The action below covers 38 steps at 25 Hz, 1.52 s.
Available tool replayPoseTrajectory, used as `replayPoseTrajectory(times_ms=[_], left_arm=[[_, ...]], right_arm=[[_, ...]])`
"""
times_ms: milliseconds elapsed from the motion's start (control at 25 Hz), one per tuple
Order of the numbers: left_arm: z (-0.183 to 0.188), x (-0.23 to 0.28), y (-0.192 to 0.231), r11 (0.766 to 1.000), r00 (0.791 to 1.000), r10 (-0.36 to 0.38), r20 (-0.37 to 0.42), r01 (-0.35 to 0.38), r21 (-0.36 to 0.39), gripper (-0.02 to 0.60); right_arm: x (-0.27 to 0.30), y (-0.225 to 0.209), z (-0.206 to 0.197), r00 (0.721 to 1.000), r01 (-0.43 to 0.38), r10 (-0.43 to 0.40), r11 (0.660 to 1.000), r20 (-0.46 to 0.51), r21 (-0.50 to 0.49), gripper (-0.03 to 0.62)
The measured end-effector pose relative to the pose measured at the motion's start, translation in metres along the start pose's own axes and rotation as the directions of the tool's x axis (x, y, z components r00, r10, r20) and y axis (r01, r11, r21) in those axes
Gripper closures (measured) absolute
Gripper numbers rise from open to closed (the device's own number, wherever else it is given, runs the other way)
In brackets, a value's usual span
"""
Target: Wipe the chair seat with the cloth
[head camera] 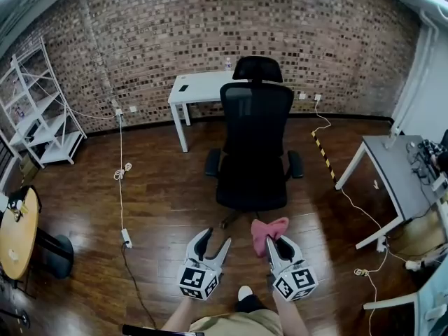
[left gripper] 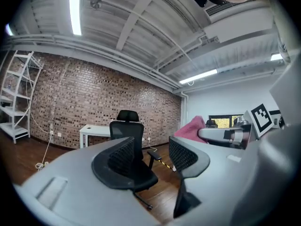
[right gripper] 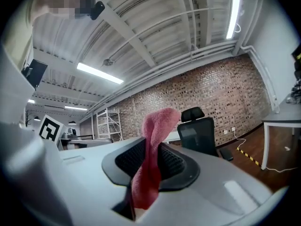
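Note:
A black office chair with a headrest stands mid-room, its seat facing me. My right gripper is shut on a pink cloth, held just short of the seat's front edge. From the right gripper view the cloth stands up between the jaws, the chair behind it. My left gripper hangs open and empty beside it. The left gripper view shows the chair between its fingers and the cloth off to the right.
A white desk stands behind the chair against the brick wall. A grey table is at the right, a white shelf rack at the left, a round wooden table at the near left. Cables run over the wooden floor.

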State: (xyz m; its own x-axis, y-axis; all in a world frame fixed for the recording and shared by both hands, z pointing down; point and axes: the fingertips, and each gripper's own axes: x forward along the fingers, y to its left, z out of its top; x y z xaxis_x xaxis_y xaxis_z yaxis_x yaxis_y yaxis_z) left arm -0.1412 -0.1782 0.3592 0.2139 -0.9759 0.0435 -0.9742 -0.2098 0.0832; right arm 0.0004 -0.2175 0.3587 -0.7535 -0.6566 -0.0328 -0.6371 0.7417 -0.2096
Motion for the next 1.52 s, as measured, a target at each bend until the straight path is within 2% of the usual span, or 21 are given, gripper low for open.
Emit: replayPoseTrajectory(times_ms=[160, 360, 600, 800, 1040, 1160, 1360, 1440, 1520], left_arm=[[0.016, 0.066, -0.003, 1.000, 1.000, 0.001, 0.017, -0.001, 0.024, 0.370], [0.007, 0.106, 0.019, 0.999, 0.999, 0.032, -0.033, -0.032, 0.007, 0.377], [-0.003, 0.157, 0.055, 0.999, 0.998, 0.052, -0.035, -0.052, 0.000, 0.377], [-0.008, 0.217, 0.119, 0.998, 0.997, 0.065, -0.038, -0.065, 0.006, 0.379], [-0.002, 0.304, 0.208, 0.998, 0.999, 0.051, -0.015, -0.051, 0.021, 0.379], [-0.014, 0.343, 0.241, 0.999, 0.999, 0.024, -0.046, -0.023, 0.038, 0.379], [-0.048, 0.405, 0.289, 1.000, 0.995, 0.019, -0.097, -0.019, 0.007, 0.379], [-0.060, 0.426, 0.307, 1.000, 0.993, 0.008, -0.116, -0.010, -0.016, 0.379], [-0.068, 0.441, 0.320, 1.000, 0.991, 0.000, -0.136, -0.002, -0.013, 0.379]], right_arm=[[0.034, -0.058, 0.013, 0.998, 0.048, -0.048, 0.999, 0.027, -0.017, 0.530], [0.073, -0.069, -0.006, 0.999, -0.010, 0.011, 1.000, -0.030, 0.030, 0.530], [0.122, -0.113, -0.019, 0.999, 0.013, -0.011, 0.999, -0.051, 0.046, 0.530], [0.193, -0.145, -0.030, 0.996, 0.034, -0.031, 0.999, -0.079, 0.038, 0.530], [0.313, -0.186, -0.039, 0.989, 0.037, -0.033, 0.999, -0.142, 0.026, 0.530], [0.366, -0.210, -0.060, 0.980, 0.051, -0.035, 0.996, -0.198, 0.078, 0.530], [0.437, -0.258, -0.108, 0.956, 0.085, -0.044, 0.988, -0.289, 0.130, 0.530], [0.469, -0.274, -0.134, 0.936, 0.093, -0.047, 0.989, -0.349, 0.117, 0.530], [0.497, -0.288, -0.166, 0.901, 0.102, -0.045, 0.989, -0.431, 0.110, 0.530]])
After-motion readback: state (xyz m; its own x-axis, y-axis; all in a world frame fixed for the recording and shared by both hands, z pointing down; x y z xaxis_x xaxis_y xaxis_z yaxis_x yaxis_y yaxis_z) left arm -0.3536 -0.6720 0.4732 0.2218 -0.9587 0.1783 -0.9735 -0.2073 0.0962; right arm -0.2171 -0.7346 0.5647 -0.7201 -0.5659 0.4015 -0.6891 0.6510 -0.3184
